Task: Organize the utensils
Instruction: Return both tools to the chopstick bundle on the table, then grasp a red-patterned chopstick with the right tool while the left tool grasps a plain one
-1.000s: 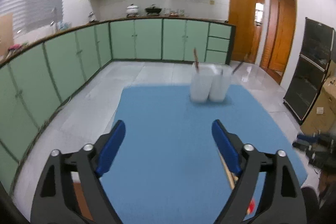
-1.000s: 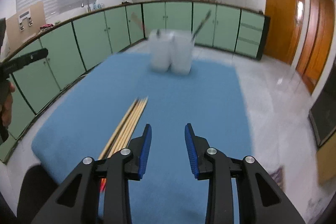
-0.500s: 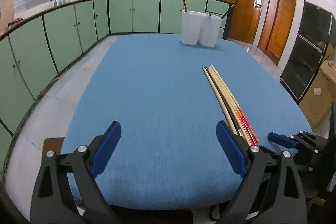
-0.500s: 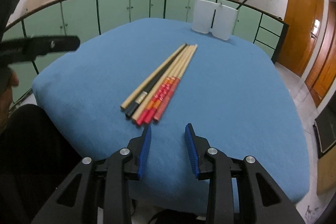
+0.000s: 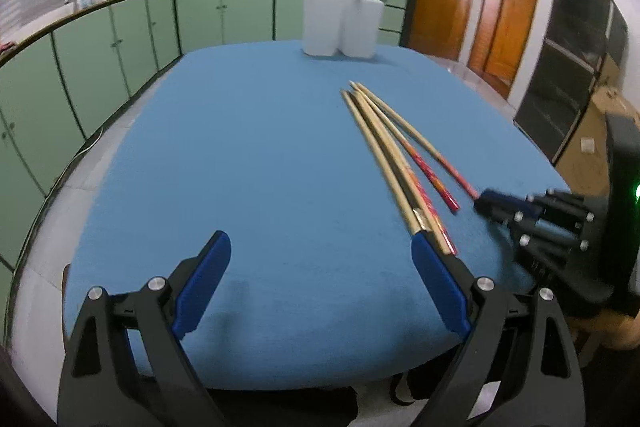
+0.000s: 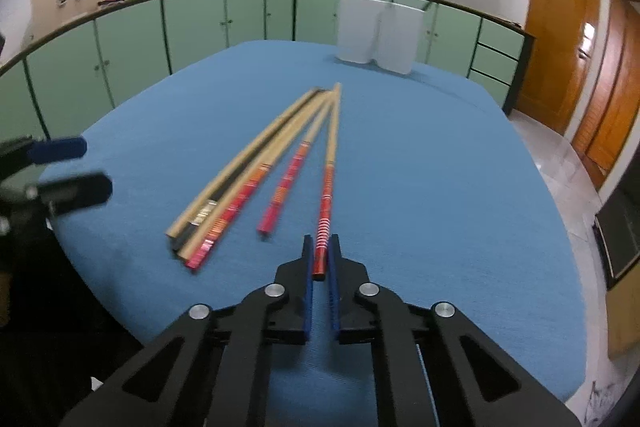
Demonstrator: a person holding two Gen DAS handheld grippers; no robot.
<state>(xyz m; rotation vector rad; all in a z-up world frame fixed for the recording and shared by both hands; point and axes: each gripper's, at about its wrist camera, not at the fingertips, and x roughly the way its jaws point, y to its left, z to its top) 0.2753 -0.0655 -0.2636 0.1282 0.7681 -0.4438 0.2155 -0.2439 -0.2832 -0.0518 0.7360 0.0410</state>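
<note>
- The left gripper (image 5: 320, 263) hovers over the near edge of the blue table (image 5: 248, 163), its jaws spread wide with nothing between them.
- A bundle of chopsticks (image 6: 240, 183) lies on the cloth, fanned out towards the front.
- Two white holders (image 6: 376, 35) stand touching at the far edge, each with a utensil sticking up.
- The right gripper (image 6: 320, 259) has just closed its jaws; the pads pinch the red end of the rightmost chopstick (image 6: 326, 195), which lies apart from the bundle.
</note>
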